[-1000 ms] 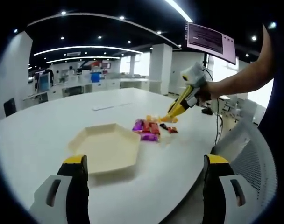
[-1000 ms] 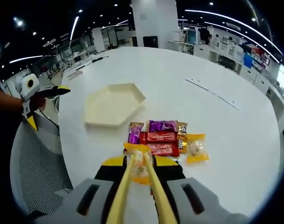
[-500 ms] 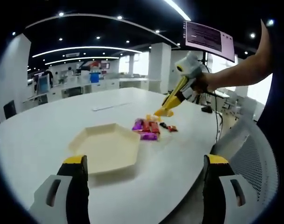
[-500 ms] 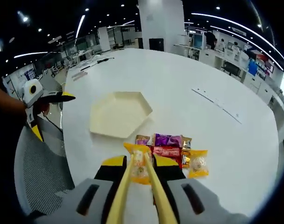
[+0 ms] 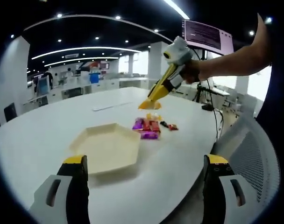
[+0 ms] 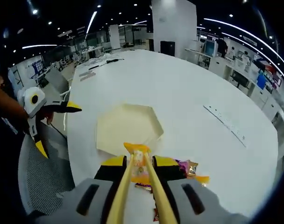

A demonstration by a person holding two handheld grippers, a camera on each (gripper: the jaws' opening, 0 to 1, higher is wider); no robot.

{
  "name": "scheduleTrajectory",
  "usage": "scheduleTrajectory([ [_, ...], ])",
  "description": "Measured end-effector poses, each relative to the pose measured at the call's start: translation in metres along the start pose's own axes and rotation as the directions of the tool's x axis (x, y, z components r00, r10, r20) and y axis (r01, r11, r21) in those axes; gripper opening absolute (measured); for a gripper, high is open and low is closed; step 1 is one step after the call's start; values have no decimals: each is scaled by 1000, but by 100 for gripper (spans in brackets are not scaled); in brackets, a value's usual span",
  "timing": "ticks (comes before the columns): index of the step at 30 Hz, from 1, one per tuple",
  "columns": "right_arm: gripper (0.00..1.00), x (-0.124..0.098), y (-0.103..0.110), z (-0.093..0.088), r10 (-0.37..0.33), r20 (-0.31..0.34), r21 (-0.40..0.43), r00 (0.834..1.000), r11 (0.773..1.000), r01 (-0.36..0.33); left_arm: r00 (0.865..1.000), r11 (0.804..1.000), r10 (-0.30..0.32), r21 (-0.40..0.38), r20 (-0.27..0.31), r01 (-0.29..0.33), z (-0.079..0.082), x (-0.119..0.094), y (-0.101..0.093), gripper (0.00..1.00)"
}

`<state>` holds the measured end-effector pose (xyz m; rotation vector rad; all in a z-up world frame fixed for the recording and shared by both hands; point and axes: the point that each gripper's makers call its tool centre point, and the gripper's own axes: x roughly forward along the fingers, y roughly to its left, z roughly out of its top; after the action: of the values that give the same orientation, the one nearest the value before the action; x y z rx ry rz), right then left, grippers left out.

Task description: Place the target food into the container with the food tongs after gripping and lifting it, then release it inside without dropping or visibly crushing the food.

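Observation:
A cream hexagonal tray [image 5: 107, 147] [image 6: 128, 128] lies on the white table. Beyond it sits a pile of wrapped snacks [image 5: 149, 128] [image 6: 191, 168]. My right gripper [image 6: 139, 163] [image 5: 170, 79] is shut on yellow food tongs [image 6: 132, 191] [image 5: 157, 93]. The tongs pinch a yellow snack packet [image 6: 138, 154] [image 5: 150, 105], held in the air above the table between the pile and the tray's near edge. My left gripper [image 5: 145, 161] [image 6: 60, 130] stands open near the table's edge, with nothing between its jaws, on the tray's other side.
A grey mesh chair [image 5: 254, 158] [image 6: 39, 182] stands at the table's edge by the left gripper. A thin white strip [image 5: 109, 106] [image 6: 226, 123] lies farther out on the table. A monitor [image 5: 207, 37] hangs behind the person's arm [image 5: 235, 65].
The right gripper has risen with the tongs and the yellow packet and has moved from over the snack pile toward the tray. The left gripper has stayed where it was.

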<state>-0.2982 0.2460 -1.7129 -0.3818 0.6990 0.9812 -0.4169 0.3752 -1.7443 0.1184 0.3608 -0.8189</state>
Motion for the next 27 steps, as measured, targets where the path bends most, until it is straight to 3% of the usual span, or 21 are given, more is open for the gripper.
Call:
scheduleTrajectory([
  [21, 21, 50, 16, 79, 65, 9, -70, 998, 996, -64, 1000, 1000, -11, 5, 6, 11, 1, 0, -3, 99],
  [27, 21, 63, 21, 92, 76, 9, -76, 997, 994, -75, 1000, 1000, 1, 11, 3, -1, 0, -1, -1, 99],
])
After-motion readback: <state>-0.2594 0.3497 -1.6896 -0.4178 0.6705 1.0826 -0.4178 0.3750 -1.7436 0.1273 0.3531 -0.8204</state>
